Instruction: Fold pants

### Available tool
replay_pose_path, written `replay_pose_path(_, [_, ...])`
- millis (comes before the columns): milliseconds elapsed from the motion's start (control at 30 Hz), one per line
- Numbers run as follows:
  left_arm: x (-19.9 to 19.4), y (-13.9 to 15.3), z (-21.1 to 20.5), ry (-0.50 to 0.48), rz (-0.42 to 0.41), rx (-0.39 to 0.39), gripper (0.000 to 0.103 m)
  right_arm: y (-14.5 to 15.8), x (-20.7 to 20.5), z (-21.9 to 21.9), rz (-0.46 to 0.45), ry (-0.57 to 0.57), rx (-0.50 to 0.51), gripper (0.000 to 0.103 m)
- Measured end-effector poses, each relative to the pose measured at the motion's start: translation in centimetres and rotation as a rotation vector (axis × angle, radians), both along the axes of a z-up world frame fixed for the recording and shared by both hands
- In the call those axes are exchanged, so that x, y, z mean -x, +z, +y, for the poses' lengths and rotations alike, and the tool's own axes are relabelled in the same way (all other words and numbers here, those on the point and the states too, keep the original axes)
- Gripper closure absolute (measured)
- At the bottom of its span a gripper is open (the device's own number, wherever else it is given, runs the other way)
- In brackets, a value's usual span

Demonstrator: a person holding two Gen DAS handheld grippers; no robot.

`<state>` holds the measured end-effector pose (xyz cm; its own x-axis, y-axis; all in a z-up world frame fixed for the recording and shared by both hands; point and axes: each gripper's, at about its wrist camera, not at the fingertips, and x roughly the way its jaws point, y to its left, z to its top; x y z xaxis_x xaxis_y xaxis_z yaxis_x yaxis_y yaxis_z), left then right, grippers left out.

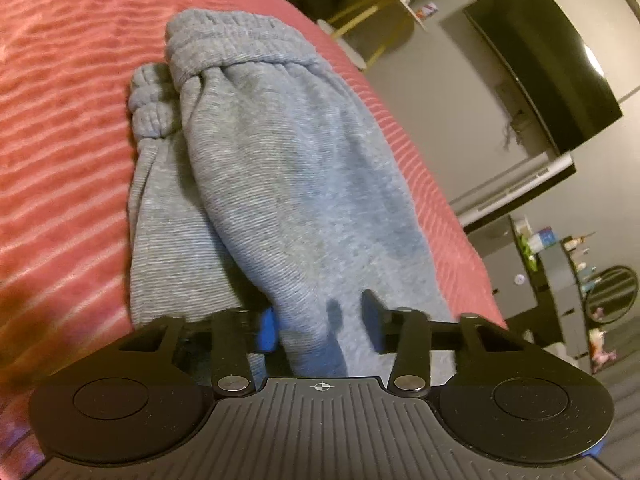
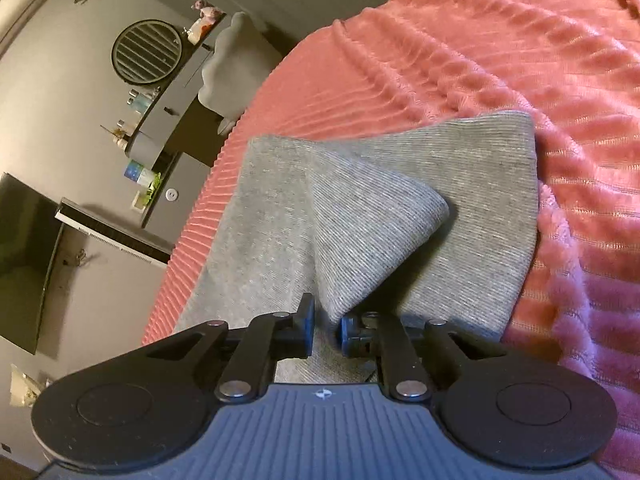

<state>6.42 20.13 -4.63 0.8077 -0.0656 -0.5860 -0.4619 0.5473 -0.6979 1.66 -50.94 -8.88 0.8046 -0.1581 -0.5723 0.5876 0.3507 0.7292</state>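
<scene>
On the pink bedspread (image 1: 60, 128) the grey pants (image 1: 280, 168) lie partly folded, long axis running straight away from both grippers. The left gripper (image 1: 320, 324) stands part-open astride a fold; the right gripper (image 2: 326, 330) pinches a raised peak of cloth.

The pants (image 1: 280, 184) are grey knitted cloth, matt and finely ribbed, with a gathered elastic waistband (image 1: 240, 52). The pink blanket (image 2: 520, 60) is plush with raised ridges. The television (image 1: 560, 68) looks glossy black.
</scene>
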Motion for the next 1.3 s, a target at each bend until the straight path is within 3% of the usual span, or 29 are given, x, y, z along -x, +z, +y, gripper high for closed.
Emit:
replay_pose_path(33, [0.2, 0.0, 0.1, -0.004, 0.000, 0.019, 0.083, 0.0, 0.1, -0.2, -0.005, -0.001, -0.012, 0.093])
replay_pose_path(167, [1.1, -0.2, 0.6, 0.006, -0.027, 0.083, 0.086, 0.1, 0.6, -0.7, 0.011, -0.002, -0.029, 0.096])
replay_pose_path(267, [1.3, -0.3, 0.7, 0.013, -0.029, 0.091, 0.086, 0.5, 1.8, -0.9, 0.036, -0.028, -0.053, 0.090])
replay_pose_path(300, [1.3, -0.4, 0.7, 0.011, -0.026, 0.086, 0.086, 0.6, 2.2, -0.9, 0.049, -0.036, -0.048, 0.083])
replay_pose_path(367, [1.3, -0.5, 0.6, 0.012, -0.015, 0.082, 0.084, 0.5, 3.0, -0.5, 0.050, -0.031, -0.035, 0.076])
replay_pose_path(433, [1.1, -0.8, 0.7, 0.003, -0.024, 0.109, 0.064, 0.0, 3.3, -0.6, 0.025, -0.022, -0.064, 0.076])
replay_pose_path(533, [0.8, -1.0, 0.9, -0.003, -0.048, 0.151, 0.054, -0.7, 2.7, -1.2, -0.019, -0.007, -0.102, 0.076])
replay_pose_path(600, [0.6, -0.8, 0.7, 0.005, -0.037, 0.131, 0.060, -0.7, 1.4, -1.2, 0.003, 0.023, -0.076, 0.078])
replay_pose_path(633, [0.3, -0.6, 0.6, -0.006, -0.025, 0.104, 0.070, -0.6, 0.7, -1.2, 0.021, 0.037, -0.054, 0.080])
replay_pose_path(667, [0.0, -0.3, 0.4, -0.016, -0.013, 0.071, 0.077, -0.3, 0.2, -1.2, 0.033, 0.050, -0.033, 0.085])
replay_pose_path(700, [-0.3, -0.1, 0.3, -0.022, 0.001, 0.040, 0.087, 0.0, -0.4, -1.2, 0.054, 0.064, -0.006, 0.097])
replay_pose_path(767, [-0.9, 0.7, 0.3, -0.026, 0.027, 0.020, 0.089, 1.3, -1.3, -1.1, 0.112, 0.082, 0.062, 0.098])
replay_pose_path(800, [-0.8, 1.5, 0.2, -0.027, 0.001, 0.015, 0.090, 2.3, -1.6, -1.1, 0.118, 0.090, 0.105, 0.098])
replay_pose_path(867, [-0.4, 3.8, 0.1, -0.046, -0.082, -0.010, 0.090, 4.7, -1.2, -1.4, 0.064, 0.088, 0.155, 0.098])
replay_pose_path(967, [1.1, 6.6, 0.6, -0.084, -0.201, 0.051, 0.091, 8.2, 0.3, -1.9, -0.036, 0.111, 0.209, 0.099])
replay_pose_path(1033, [2.1, 7.4, 1.0, -0.099, -0.220, 0.057, 0.091, 9.8, 1.7, -1.7, -0.060, 0.115, 0.278, 0.099])
replay_pose_path(1167, [3.2, 5.5, 1.8, -0.143, -0.085, 0.016, 0.091, 8.8, 4.3, -1.8, -0.007, 0.080, 0.306, 0.099])
replay_pose_path(1233, [3.2, 4.2, 1.4, -0.169, 0.018, -0.064, 0.089, 6.3, 4.3, -2.0, 0.100, 0.085, 0.289, 0.098])
replay_pose_path(1300, [2.8, 3.6, 0.4, -0.176, 0.136, -0.192, 0.086, 4.2, 3.6, -1.9, 0.231, 0.099, 0.292, 0.098])
